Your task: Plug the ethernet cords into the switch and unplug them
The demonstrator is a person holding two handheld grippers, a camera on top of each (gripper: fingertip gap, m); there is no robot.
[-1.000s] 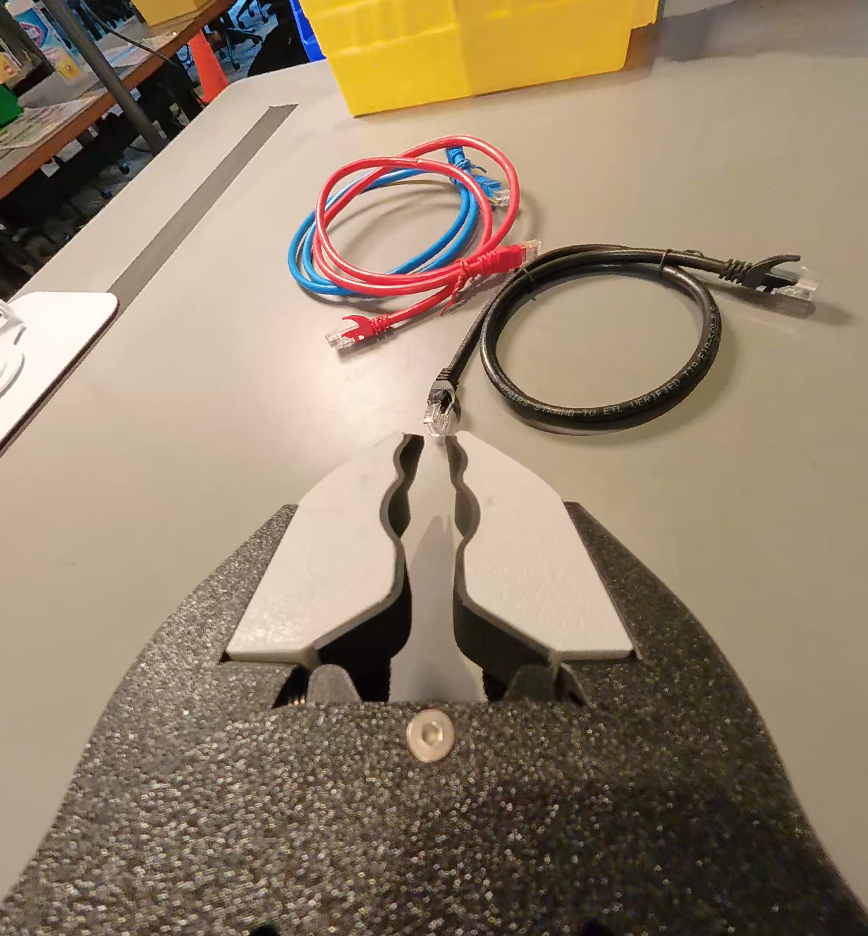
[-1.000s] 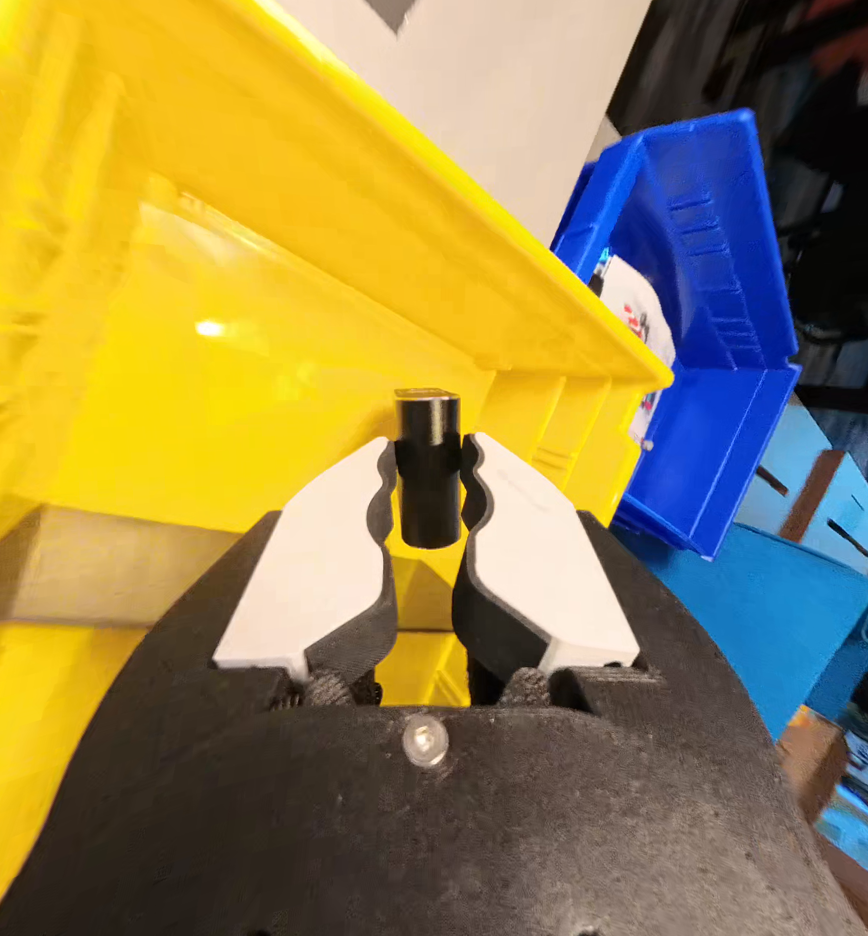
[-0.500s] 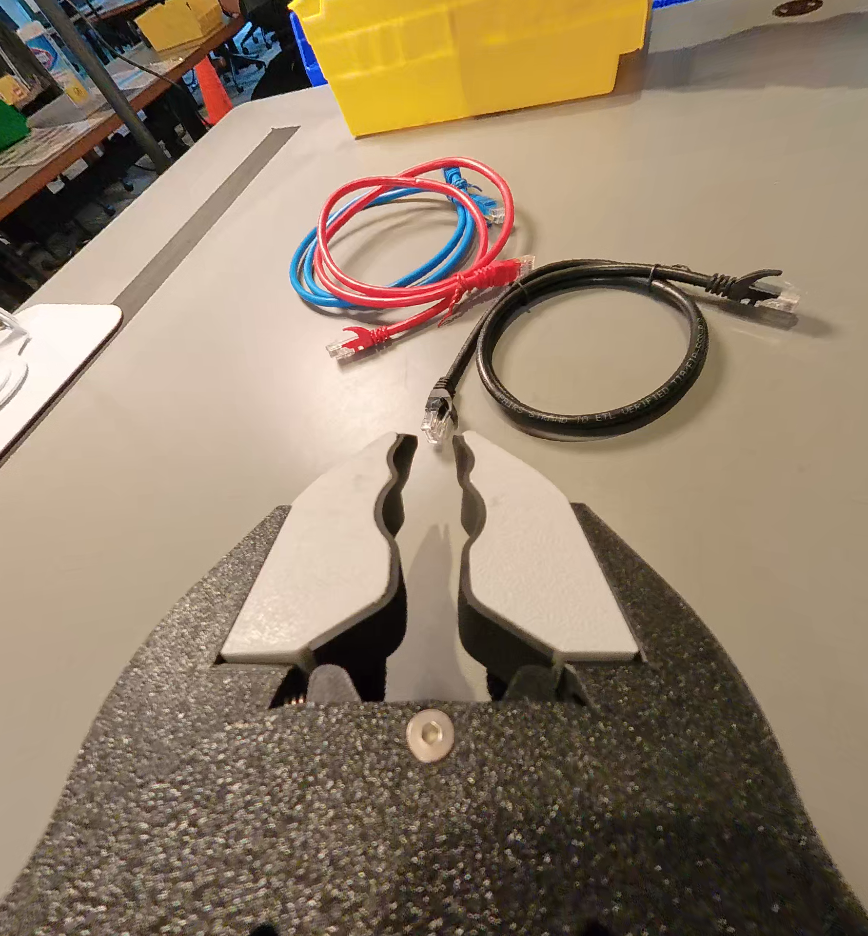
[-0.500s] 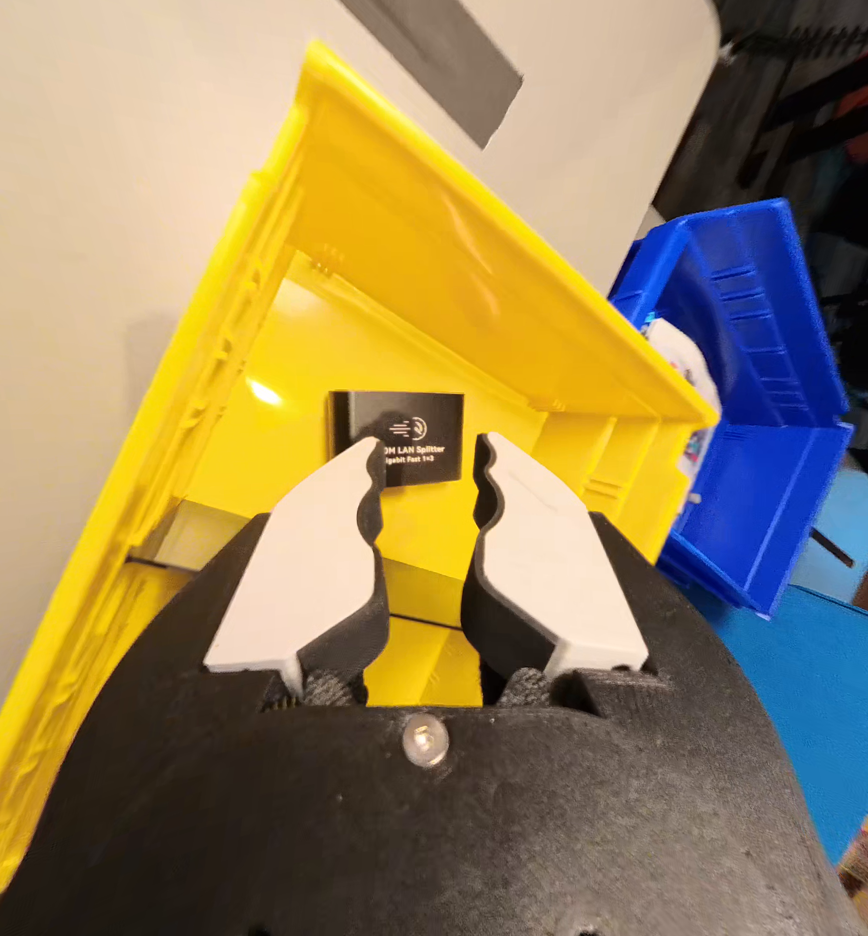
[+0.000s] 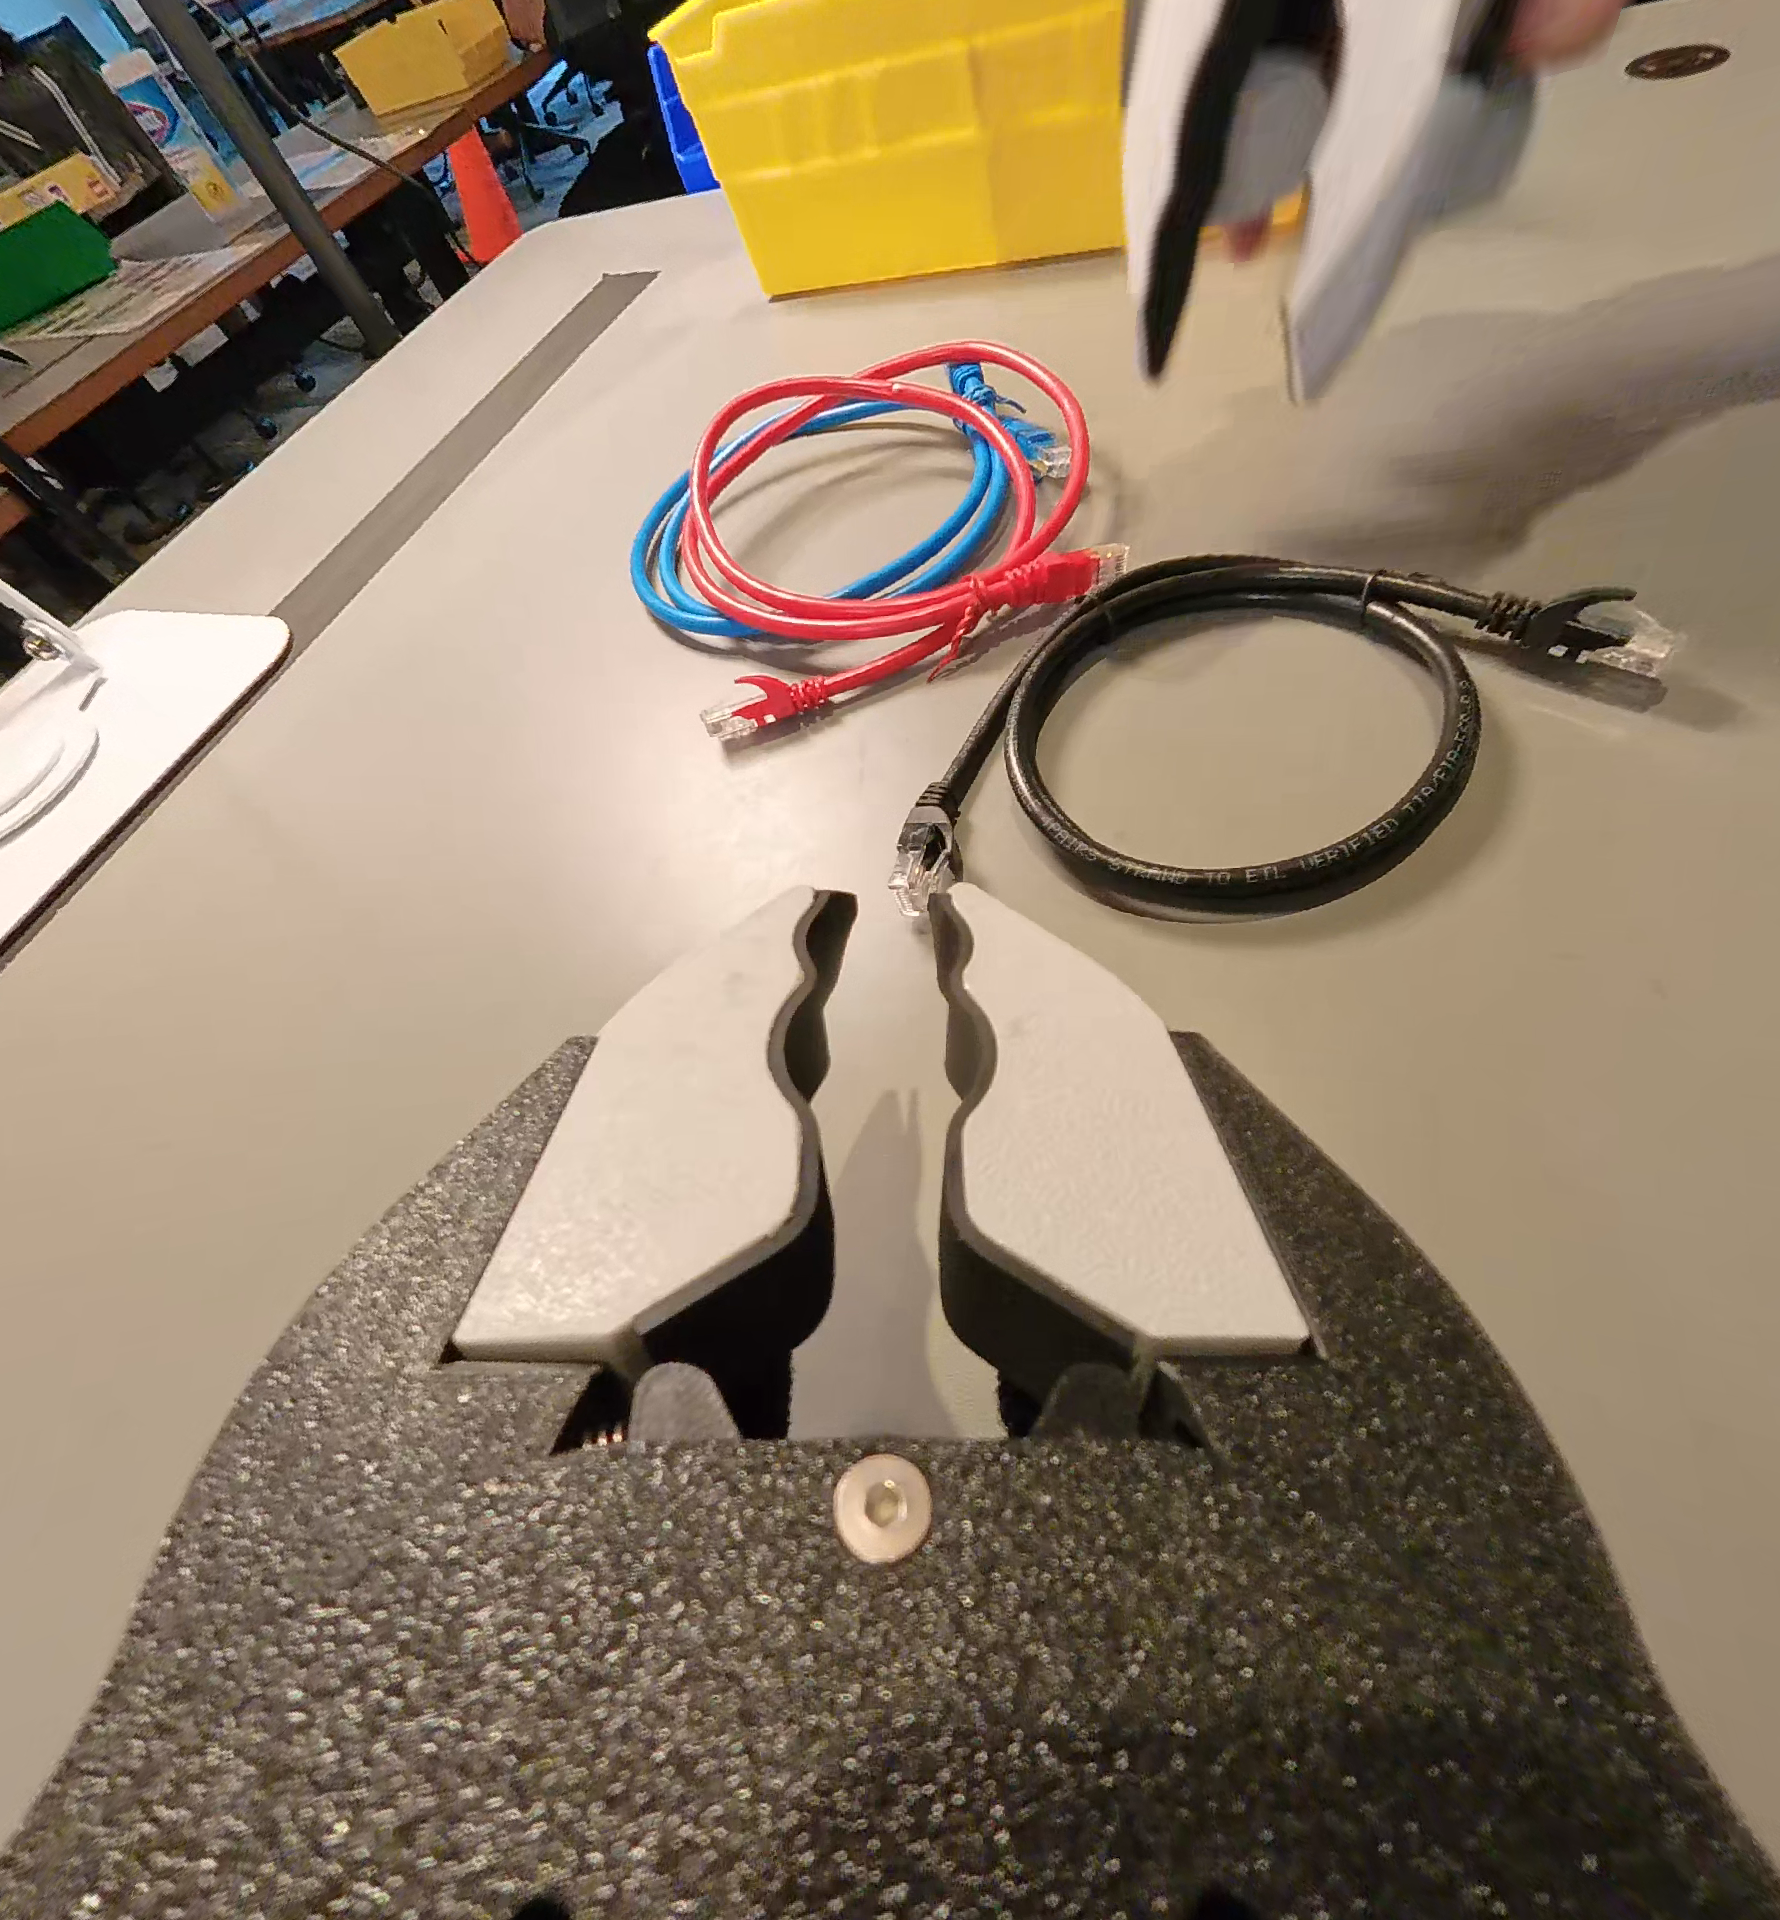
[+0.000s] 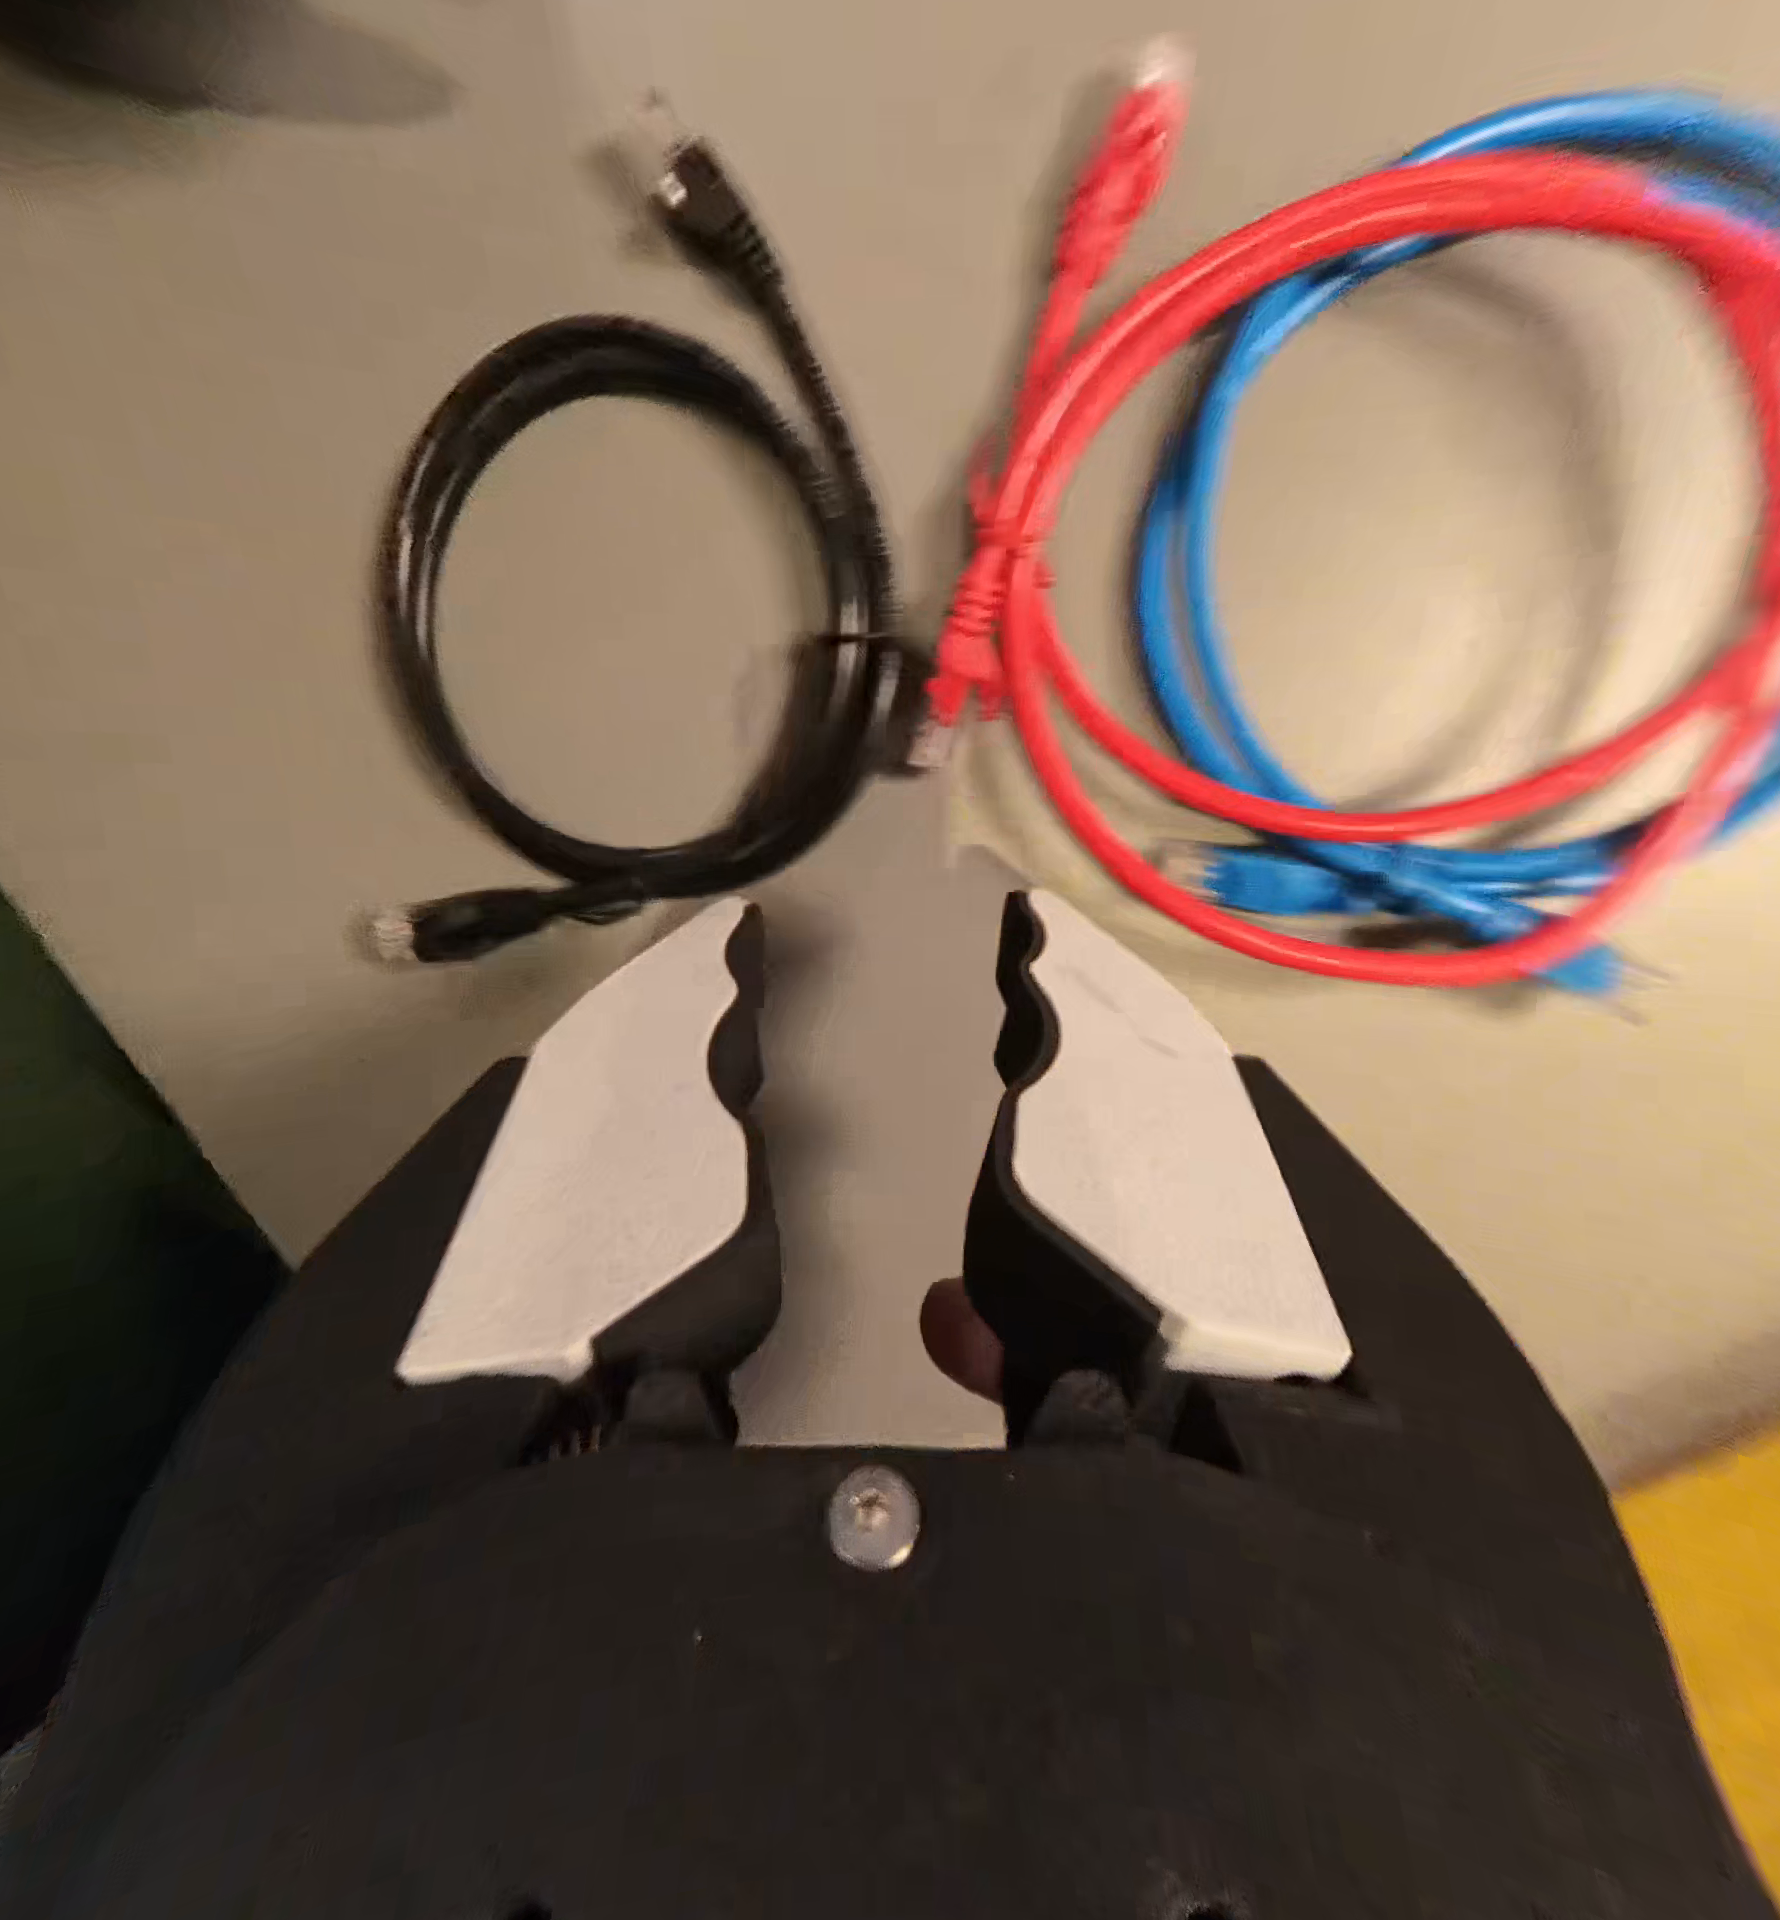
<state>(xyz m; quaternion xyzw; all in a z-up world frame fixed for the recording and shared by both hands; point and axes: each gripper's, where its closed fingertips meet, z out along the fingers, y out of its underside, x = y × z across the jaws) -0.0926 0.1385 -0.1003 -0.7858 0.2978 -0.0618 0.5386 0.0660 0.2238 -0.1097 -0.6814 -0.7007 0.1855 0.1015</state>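
Left hand-held gripper (image 5: 891,909) low over bench (image 5: 346,935), fingers a narrow gap apart, holding nothing. Black cord (image 5: 1250,748) coiled just ahead and right; its near plug (image 5: 922,847) just off right fingertip, long axis running away from gripper and slightly right. Right hand-held gripper (image 6: 881,920) above cords, wider open, empty — its view blurred. Red cord (image 5: 886,540) and blue cord (image 5: 834,520) farther off. Switch not in view. Left looks nearer that plug — likely first pick.
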